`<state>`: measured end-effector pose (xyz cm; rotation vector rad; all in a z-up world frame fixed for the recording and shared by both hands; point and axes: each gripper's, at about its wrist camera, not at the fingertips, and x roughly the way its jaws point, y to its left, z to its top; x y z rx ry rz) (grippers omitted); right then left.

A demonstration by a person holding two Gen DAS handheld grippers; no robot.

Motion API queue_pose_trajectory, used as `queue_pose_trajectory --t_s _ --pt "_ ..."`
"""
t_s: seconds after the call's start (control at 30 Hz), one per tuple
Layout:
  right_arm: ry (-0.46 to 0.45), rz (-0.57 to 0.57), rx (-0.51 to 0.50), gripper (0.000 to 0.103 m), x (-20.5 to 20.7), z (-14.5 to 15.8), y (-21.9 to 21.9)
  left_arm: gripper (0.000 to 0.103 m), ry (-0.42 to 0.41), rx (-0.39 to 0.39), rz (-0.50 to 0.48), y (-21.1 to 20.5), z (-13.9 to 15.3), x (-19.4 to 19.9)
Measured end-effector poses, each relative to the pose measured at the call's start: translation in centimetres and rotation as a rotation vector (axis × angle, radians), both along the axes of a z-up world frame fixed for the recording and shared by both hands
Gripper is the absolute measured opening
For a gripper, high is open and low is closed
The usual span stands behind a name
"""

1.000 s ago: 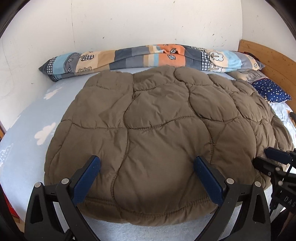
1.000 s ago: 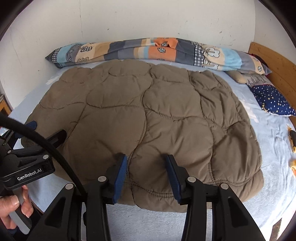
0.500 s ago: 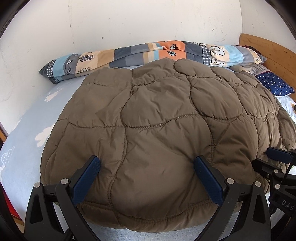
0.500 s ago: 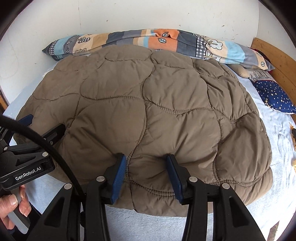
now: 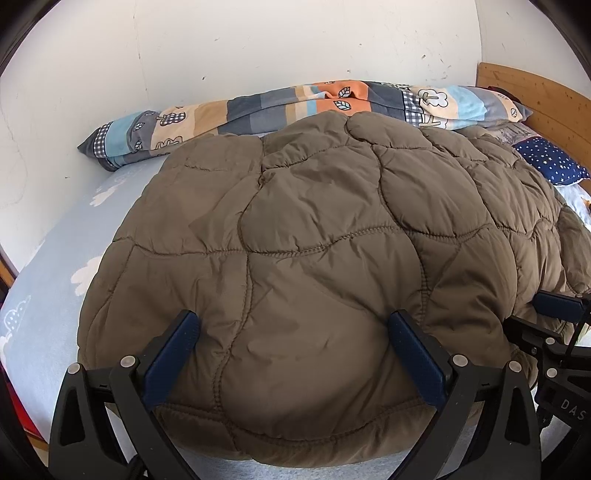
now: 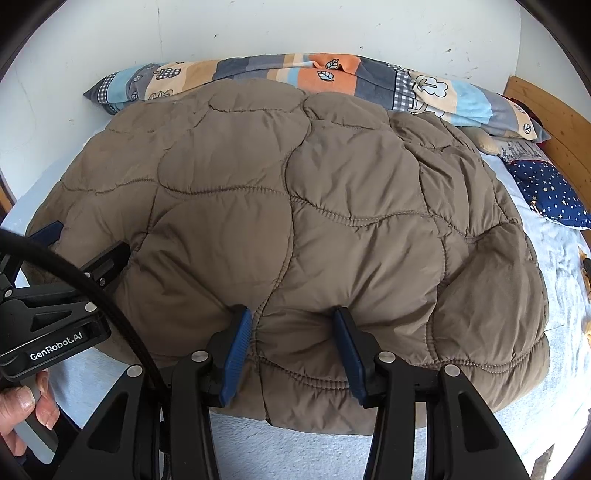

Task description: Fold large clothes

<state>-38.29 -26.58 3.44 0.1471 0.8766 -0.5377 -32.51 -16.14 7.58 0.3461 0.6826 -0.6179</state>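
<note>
Lying spread across the bed: a brown quilted puffer jacket [image 6: 295, 221], padded in rounded stitched panels, its near hem bulging up toward the cameras and its far edge reaching the rolled patchwork duvet [image 6: 332, 77] along the white wall [image 6: 258, 29]. Pinching a bunched fold of the near hem between blue pads: the right gripper [image 6: 291, 343], jaws fairly narrow with fabric puckering between them. Straddling the hem further along: the left gripper [image 5: 291, 347], jaws standing wide, blue fingertips [image 5: 177, 332] pressing into the padding on either side; whether actually clamping it, cannot tell. Showing in the right wrist view at lower left: a hand [image 6: 22, 410] wrapping the left gripper's handle, with a black cable [image 6: 92, 295] arching past. Resting under everything: a pale blue cloud-print sheet [image 5: 55, 266]. Sitting at the right by the wooden headboard [image 6: 554, 122]: a navy star-print pillow [image 6: 546, 192].
</note>
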Motion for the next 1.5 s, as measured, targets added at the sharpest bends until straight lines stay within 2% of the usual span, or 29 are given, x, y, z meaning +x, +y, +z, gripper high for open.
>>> queue_pose_trajectory --t_s 0.27,0.37,0.57,0.67,0.77,0.83,0.93,0.97,1.07,1.27,1.4,1.5 --pt "0.023 -0.004 0.011 0.051 0.9 -0.6 -0.2 0.103 0.019 0.005 -0.011 -0.3 -0.3 0.6" --pt "0.021 -0.004 0.019 0.051 0.8 -0.4 -0.3 0.103 0.024 -0.024 -0.020 0.1 0.3 0.7" --pt "-0.069 -0.003 0.063 0.052 -0.9 1.7 -0.4 0.103 0.035 -0.072 -0.003 1.4 2.1 0.8" --pt "-0.136 -0.017 0.022 0.053 -1.7 3.8 -0.2 0.103 0.020 -0.117 0.018 1.9 4.0 1.7" --pt "-0.208 -0.041 -0.016 0.067 -2.0 6.3 -1.0 0.103 0.047 -0.147 0.034 1.7 5.2 3.4" --pt "-0.209 -0.051 -0.009 0.069 -1.3 6.9 -2.1 0.103 0.093 -0.104 0.032 0.5 4.9 5.0" --pt "-0.149 -0.083 0.031 0.069 0.8 6.2 -4.0 0.103 0.149 -0.013 0.028 -1.7 3.0 6.6" --pt "-0.146 -0.092 0.058 0.069 1.5 5.7 -4.8 0.103 0.157 -0.006 0.030 -2.0 2.6 6.7" --pt "-0.055 -0.119 0.121 0.072 3.3 3.2 -6.1 0.103 0.172 0.012 0.041 -2.6 1.7 7.3" --pt "0.027 -0.111 0.070 0.077 5.2 1.4 -6.5 0.103 0.208 0.070 0.047 -3.8 0.2 8.5" --pt "0.033 -0.102 0.076 0.078 5.4 1.1 -7.0 0.103 0.252 0.111 0.046 -4.6 0.0 9.4" --pt "0.021 -0.096 0.069 0.078 5.1 1.1 -7.1 0.103 0.277 0.089 0.046 -4.1 0.7 9.4"
